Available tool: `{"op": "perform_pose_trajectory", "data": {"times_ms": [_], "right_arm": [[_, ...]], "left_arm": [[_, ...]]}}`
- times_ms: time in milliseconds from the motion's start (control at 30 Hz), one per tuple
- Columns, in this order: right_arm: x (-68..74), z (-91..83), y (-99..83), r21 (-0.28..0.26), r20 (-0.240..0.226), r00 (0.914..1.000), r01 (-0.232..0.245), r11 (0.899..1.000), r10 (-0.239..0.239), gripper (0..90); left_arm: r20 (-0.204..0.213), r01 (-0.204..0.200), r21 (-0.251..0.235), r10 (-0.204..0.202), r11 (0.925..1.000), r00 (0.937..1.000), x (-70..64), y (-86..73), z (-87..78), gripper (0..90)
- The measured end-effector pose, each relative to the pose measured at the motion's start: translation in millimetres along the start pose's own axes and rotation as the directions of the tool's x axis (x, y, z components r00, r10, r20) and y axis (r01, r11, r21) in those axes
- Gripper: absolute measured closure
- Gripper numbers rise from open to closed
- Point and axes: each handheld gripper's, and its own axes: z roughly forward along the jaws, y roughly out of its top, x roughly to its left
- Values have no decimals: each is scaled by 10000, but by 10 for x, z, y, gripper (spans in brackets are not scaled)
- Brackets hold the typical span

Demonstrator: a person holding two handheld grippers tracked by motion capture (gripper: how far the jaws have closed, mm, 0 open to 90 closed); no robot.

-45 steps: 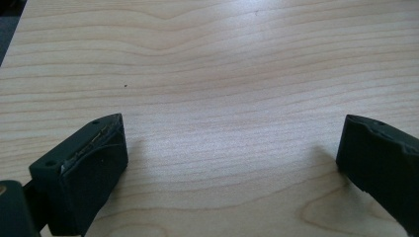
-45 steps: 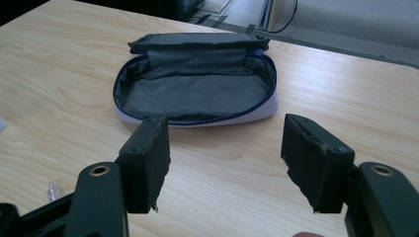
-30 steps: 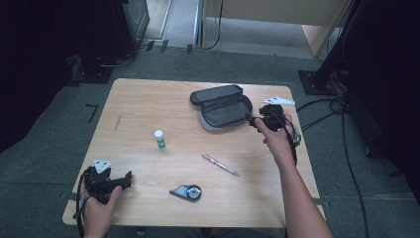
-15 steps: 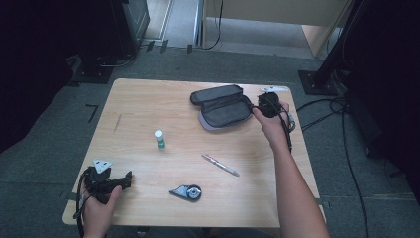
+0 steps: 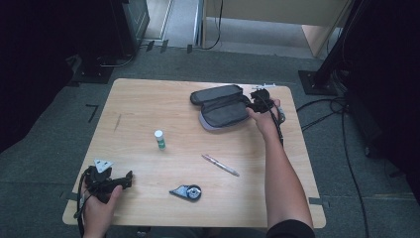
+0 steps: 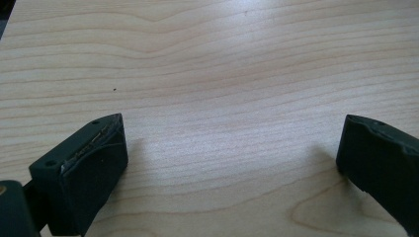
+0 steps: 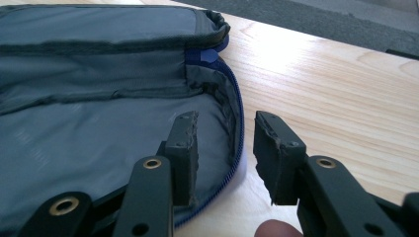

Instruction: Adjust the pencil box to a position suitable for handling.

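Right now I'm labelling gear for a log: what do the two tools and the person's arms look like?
Both tools are black with two blocky jaws and trailing black cables. The left tool carries a grey three-cornered plate; the right tool has brass-ringed pivots. A dark short sleeve shows on the right arm.

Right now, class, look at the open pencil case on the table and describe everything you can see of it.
The pencil case is dark grey fabric, long with rounded ends, lying unzipped and folded open near the far right of the wooden table. The right gripper view shows a grey lining and a blue zip along its edge. The right gripper straddles that rim, one jaw inside and one outside, not yet closed. What the case holds cannot be made out.
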Motion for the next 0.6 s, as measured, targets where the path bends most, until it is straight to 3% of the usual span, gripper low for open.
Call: {"op": "perform_pose_trajectory", "data": {"times_ms": [100, 167, 333, 433, 533, 600], "right_arm": [[1, 144, 30, 237, 256, 9992, -302, 9993, 296, 582], [10, 222, 52, 198, 145, 9991, -390, 9990, 387, 582], [63, 366, 87, 365, 283, 9996, -31, 9993, 21, 593], [64, 430, 82, 11, 278, 9995, 124, 9999, -124, 623], [36, 474, 60, 170, 335, 9993, 146, 9997, -151, 682], [-32, 497, 14, 326, 399, 9992, 6, 9995, -19, 819]], "left_arm": [[13, -22, 4, 22, 10000, 10000, -2, 1, 1, 0], [28, -2, -6, 2, 10000, 10000, -5, 1, 2, 0], [63, -33, -10, 33, 10000, 10000, -9, 4, 6, 0], [75, -58, 13, 57, 10000, 10000, -18, 10, 9, 0], [76, -46, 4, 45, 10000, 10000, -22, 12, 12, 0], [78, -57, -1, 57, 10000, 10000, -24, 13, 13, 0]]}}
